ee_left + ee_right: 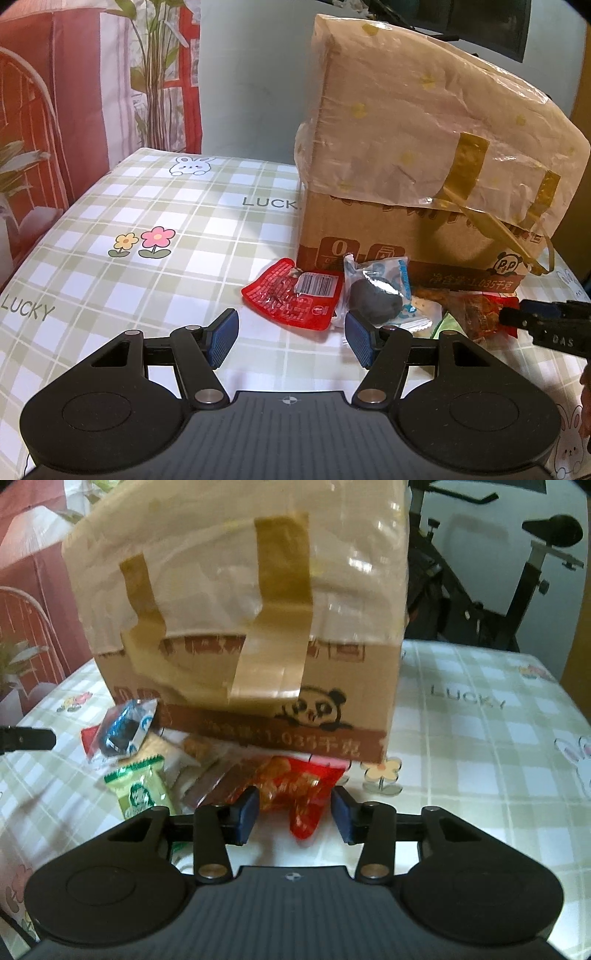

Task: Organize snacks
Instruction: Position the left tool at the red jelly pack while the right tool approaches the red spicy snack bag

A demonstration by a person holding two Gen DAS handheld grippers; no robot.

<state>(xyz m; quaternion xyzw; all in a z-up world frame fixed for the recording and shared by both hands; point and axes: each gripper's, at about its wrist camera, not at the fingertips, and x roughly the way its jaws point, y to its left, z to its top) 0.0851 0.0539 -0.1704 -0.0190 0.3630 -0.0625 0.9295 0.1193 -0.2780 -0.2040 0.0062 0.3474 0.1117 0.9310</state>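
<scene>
Right wrist view: right gripper (293,814) has fingers spread either side of a crinkly red-orange plastic snack packet (299,794), not yet pinching; packet lies near the tall taped cardboard box (240,627); centre it before squeezing; left gripper (291,338) hovers spread, empty.

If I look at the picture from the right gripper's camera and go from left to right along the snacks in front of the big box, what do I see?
Blue packet with a dark cookie → green packet → brown wrapped bar → red packet between the right gripper's jaws.
</scene>
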